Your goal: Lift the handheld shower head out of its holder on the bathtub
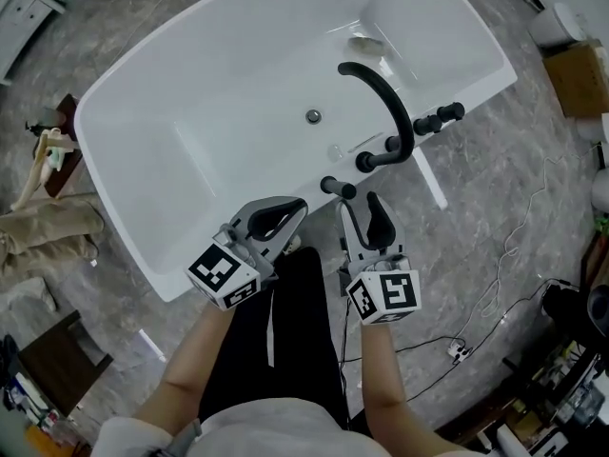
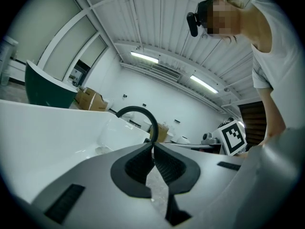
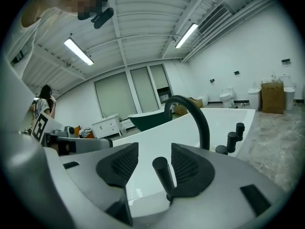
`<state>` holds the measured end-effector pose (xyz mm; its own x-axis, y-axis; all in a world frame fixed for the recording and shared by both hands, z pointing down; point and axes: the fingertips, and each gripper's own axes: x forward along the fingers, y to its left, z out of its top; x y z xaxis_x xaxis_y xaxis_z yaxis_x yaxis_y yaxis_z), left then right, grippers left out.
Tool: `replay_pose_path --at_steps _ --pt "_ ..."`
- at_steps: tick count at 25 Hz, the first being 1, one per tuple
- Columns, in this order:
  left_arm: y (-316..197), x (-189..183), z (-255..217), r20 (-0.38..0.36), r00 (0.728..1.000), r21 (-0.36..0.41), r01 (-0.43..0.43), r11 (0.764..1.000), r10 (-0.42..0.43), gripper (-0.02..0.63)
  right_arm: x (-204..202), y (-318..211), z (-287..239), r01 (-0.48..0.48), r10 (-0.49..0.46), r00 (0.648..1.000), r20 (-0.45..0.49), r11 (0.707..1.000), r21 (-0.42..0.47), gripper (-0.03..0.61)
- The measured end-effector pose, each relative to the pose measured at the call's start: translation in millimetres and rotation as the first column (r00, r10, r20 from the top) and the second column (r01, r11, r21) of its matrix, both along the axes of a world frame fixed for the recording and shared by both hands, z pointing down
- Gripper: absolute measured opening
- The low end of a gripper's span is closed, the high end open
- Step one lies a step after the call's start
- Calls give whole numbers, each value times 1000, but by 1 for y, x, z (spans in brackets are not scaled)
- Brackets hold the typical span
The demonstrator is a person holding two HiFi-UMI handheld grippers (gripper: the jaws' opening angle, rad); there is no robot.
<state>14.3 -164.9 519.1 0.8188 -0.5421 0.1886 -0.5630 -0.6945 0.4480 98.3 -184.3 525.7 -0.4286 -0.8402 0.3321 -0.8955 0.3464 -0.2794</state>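
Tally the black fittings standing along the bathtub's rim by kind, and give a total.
Curved spout: 1
Knobs: 3
Handheld shower head: 1
Total: 5

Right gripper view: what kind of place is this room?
Probably a bathroom-fixtures showroom or warehouse, not a home: a white bathtub stands on open floor, a dark green tub and a toilet stand beyond, under a high ribbed ceiling.
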Motion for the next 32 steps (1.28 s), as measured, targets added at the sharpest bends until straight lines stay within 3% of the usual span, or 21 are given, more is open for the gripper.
replay_pose_path --at_steps 14,27,30,32 --pt "-5 -17 65 13 999 -78 36 996 -35 20 -15 -20 75 3 -6 999 -42 997 -73 209" --pt "-11 -29 96 17 998 -115 70 991 -68 20 -23 -37 102 15 -24 993 -113 997 -77 207" --pt "-13 -32 97 15 997 -116 74 990 -73 20 -22 -39 103 10 -21 983 -180 998 -62 138" --pt "-14 -32 96 14 997 -115 72 991 -71 20 -24 -40 103 17 -29 977 -211 998 -56 130"
